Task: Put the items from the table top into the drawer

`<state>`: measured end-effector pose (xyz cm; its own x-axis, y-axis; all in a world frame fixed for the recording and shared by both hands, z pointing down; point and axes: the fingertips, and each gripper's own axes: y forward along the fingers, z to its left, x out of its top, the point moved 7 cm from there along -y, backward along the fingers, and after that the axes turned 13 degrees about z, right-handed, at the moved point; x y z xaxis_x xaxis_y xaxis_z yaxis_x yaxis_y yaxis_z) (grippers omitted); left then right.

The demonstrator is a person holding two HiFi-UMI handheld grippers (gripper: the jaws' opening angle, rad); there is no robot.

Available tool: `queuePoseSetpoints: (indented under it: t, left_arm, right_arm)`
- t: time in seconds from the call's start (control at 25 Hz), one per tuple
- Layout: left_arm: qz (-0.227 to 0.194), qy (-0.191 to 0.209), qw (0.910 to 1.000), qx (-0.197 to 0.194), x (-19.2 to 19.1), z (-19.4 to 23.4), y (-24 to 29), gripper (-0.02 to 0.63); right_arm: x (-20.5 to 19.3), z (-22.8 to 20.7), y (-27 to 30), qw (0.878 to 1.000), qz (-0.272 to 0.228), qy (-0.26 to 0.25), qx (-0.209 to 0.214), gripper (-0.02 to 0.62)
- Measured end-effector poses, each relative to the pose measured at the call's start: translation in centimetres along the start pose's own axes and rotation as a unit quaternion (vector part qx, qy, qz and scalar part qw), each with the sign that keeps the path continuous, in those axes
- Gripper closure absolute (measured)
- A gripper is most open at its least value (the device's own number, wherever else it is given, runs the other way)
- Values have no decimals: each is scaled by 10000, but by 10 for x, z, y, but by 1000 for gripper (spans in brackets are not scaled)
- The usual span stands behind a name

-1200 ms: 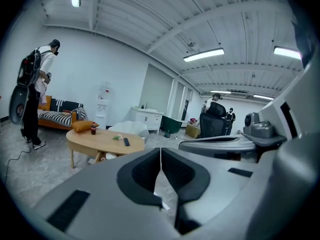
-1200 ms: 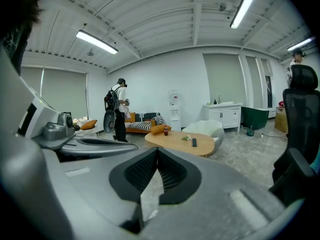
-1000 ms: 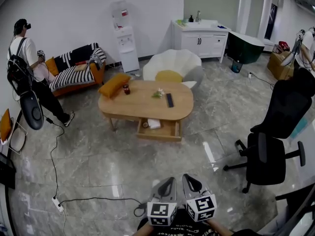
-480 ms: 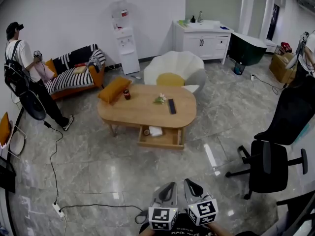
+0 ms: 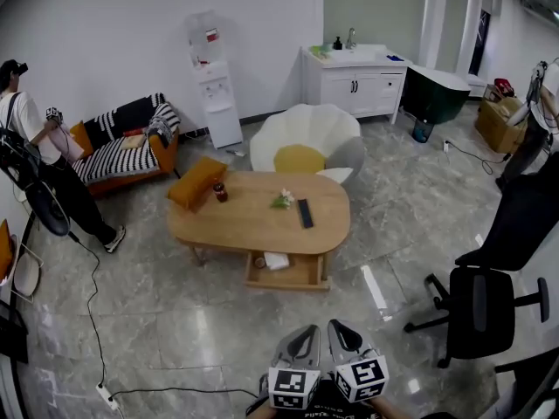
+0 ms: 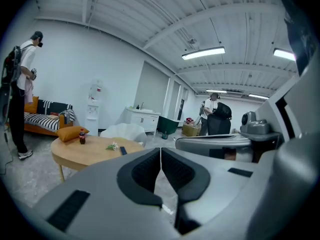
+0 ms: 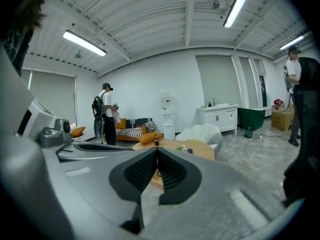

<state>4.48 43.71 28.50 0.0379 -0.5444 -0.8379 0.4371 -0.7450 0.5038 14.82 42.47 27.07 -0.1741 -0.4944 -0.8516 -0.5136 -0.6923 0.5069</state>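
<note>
- Orange fabric cushion (image 5: 196, 181), on the oval wooden table's (image 5: 253, 225) left end: probably soft and light; pinch a corner.
- Your left gripper (image 5: 297, 343) and right gripper (image 5: 342, 337): both clenched, empty, well away.
- Small dark bottle (image 5: 222, 192) beside the cushion: likely slippery; grip its body.

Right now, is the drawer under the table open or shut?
Open. In the head view the drawer is pulled out past the front edge of the table, and a white item lies inside it.

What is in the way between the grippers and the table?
Nothing visible: only bare floor lies between the left gripper, the right gripper and the table, whose open drawer faces them.
</note>
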Motion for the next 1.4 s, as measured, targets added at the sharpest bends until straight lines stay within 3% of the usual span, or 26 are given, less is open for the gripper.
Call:
queuePoseSetpoints:
  t: [0.16,0.48,0.76,0.96,1.4]
  left_arm:
    - [-14,259,9996,-148,20,22,13,594]
    - [-18,308,9989,-352,39,60,34,594]
    - [-100,211,9990,-378,48,78,37,594]
    - [-179,286,9982,-494,50,78,39,594]
    - [-167,-29,9998,-119,55,94,63,595]
  right_arm:
    - [14,0,29,9999,27,105,-69,592]
    - [35,7,66,9998,7,137,-166,592]
    - [41,6,75,9989,-57,228,-403,592]
    - [45,7,80,9991,-168,231,-329,592]
    - [56,-12,106,10000,40,37,-47,592]
